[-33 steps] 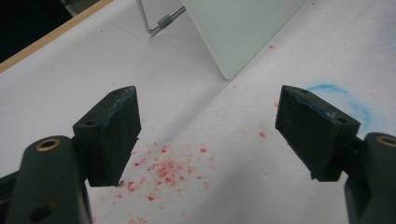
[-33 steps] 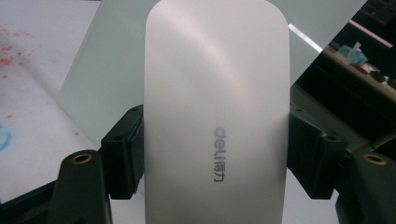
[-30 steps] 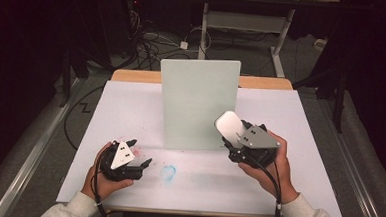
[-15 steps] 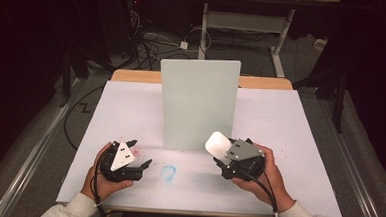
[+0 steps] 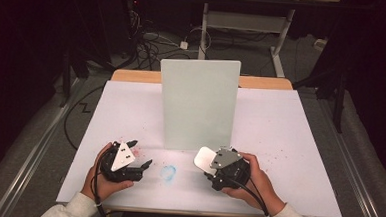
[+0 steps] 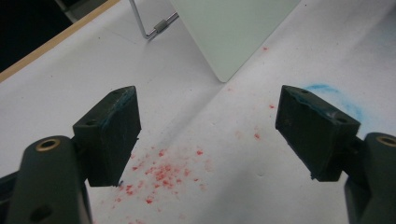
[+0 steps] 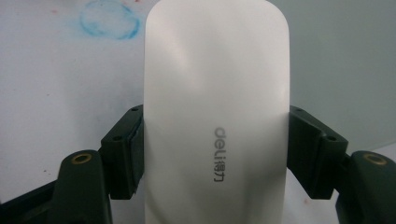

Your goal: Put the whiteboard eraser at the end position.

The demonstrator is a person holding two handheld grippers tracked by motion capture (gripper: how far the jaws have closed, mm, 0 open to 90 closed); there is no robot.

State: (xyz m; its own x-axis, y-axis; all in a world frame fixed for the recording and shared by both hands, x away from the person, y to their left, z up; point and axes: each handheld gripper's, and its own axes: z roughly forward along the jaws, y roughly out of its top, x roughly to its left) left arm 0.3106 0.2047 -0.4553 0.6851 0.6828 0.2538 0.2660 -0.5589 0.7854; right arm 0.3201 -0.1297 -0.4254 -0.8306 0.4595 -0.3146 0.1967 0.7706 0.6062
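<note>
The right claw [image 7: 215, 149] clamps a white mouse [image 7: 215, 107] (marked "deli"), while the left claw [image 6: 208, 135] gapes wide, holding nothing.

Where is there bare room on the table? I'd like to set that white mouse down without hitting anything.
The white table cover lies bare right of the upright pale green board, and equally to its left. The front middle is crowded: the right tool grips the white computer mouse beside the blue chalk ring, with the open left tool nearby.
</note>
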